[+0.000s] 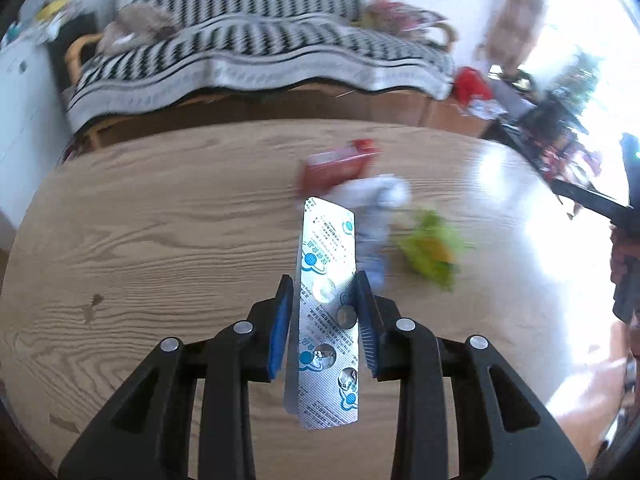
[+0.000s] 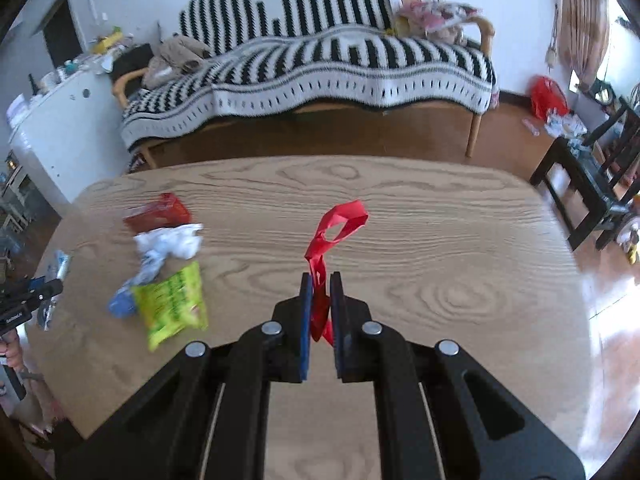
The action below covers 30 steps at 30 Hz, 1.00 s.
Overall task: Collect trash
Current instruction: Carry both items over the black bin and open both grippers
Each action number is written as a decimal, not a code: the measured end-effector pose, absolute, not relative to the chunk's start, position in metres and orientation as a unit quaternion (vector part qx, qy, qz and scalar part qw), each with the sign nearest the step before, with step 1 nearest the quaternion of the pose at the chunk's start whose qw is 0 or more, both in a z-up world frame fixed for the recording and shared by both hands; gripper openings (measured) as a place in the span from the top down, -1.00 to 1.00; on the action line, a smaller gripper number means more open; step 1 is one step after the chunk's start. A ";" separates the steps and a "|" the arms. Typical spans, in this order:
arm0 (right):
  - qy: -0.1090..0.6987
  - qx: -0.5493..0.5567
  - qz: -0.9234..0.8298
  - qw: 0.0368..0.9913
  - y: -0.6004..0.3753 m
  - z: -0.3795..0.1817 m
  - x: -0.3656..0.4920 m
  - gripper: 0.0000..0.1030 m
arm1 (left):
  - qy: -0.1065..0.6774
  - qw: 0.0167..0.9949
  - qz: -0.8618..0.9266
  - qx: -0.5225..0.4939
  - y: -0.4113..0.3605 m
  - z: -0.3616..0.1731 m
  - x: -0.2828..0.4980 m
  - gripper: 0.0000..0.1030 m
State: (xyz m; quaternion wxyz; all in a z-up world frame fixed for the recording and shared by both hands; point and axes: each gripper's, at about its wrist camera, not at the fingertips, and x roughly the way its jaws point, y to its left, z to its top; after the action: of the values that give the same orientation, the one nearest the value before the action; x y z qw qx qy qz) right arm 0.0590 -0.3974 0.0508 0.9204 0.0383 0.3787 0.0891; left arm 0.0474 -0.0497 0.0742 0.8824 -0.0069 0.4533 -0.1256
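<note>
My left gripper (image 1: 324, 286) is shut on a silver pill blister strip (image 1: 326, 264) and holds it above the wooden table (image 1: 160, 220). My right gripper (image 2: 320, 280) is shut on a strip of red plastic (image 2: 332, 232), likely a bag handle, held above the table (image 2: 440, 240). A pile of trash lies on the table: a red packet (image 1: 336, 162) (image 2: 158, 212), crumpled white paper (image 1: 372, 192) (image 2: 170, 242), a green wrapper (image 1: 430, 250) (image 2: 172, 304) and a blue-white wrapper (image 2: 122, 302). The left gripper also shows in the right wrist view (image 2: 50, 286).
A sofa with a black-and-white striped blanket (image 2: 340, 68) stands behind the table. A dark side table (image 2: 584, 176) and a red bag (image 2: 546, 96) are at the right. A white cabinet (image 2: 60, 128) stands at the left.
</note>
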 end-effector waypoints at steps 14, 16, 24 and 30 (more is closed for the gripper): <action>0.327 0.012 0.099 0.940 -0.413 0.116 -0.127 0.82 | 0.399 0.882 -0.249 0.027 -0.172 0.145 -0.088 0.40; 0.336 0.013 0.105 0.936 -0.411 0.108 -0.149 0.82 | 0.405 0.874 -0.268 0.024 -0.187 0.140 -0.103 0.40; 0.404 0.086 0.091 0.906 -0.433 0.013 -0.228 0.82 | 0.476 0.805 -0.352 0.043 -0.263 0.064 -0.174 0.40; 0.452 0.181 0.076 0.870 -0.454 -0.078 -0.250 0.82 | 0.529 0.760 -0.372 0.074 -0.309 -0.012 -0.191 0.39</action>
State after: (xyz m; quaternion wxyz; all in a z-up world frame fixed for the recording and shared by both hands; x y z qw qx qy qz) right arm -0.2503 -0.4542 -0.0781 0.8699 0.1811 0.4525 0.0759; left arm -0.1913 -0.3090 -0.0117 0.7596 0.0742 0.5285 -0.3716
